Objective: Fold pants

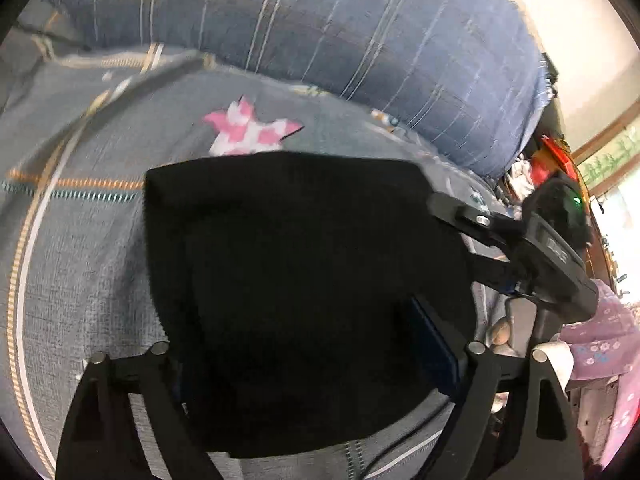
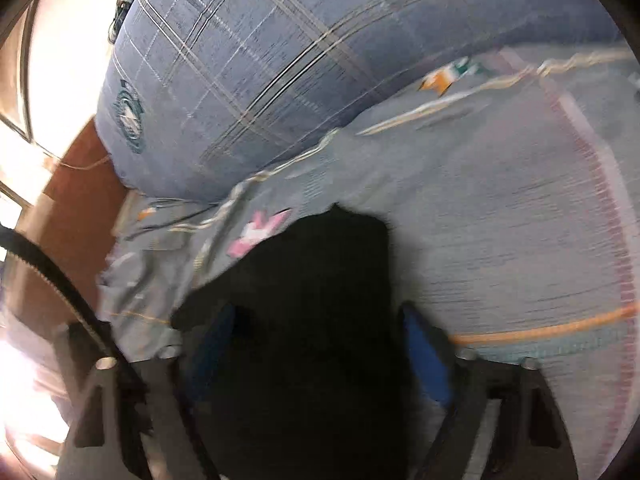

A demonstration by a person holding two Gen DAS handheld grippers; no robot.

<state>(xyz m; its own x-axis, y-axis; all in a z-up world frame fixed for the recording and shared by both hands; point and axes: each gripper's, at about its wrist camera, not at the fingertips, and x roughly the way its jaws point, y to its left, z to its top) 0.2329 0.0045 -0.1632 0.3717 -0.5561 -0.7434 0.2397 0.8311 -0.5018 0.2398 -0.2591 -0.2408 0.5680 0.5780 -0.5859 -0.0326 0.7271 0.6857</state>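
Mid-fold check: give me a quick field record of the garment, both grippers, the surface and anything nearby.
garment: black pants, bunched, partly covering a pink star print
left gripper: fingers wide apart, pants between them; grip unclear
right gripper: fingers wide apart, black fabric between them; grip unclear
surface: grey bedsheet with stripes
behind: blue plaid bolster
image quality: motion blur in both views

Black pants (image 1: pixel 296 280) on grey-blue bedspread (image 1: pixel 100 240) (pink-white checked star (image 1: pixel 250 130)); blue plaid bolster (image 1: pixel 340 32).
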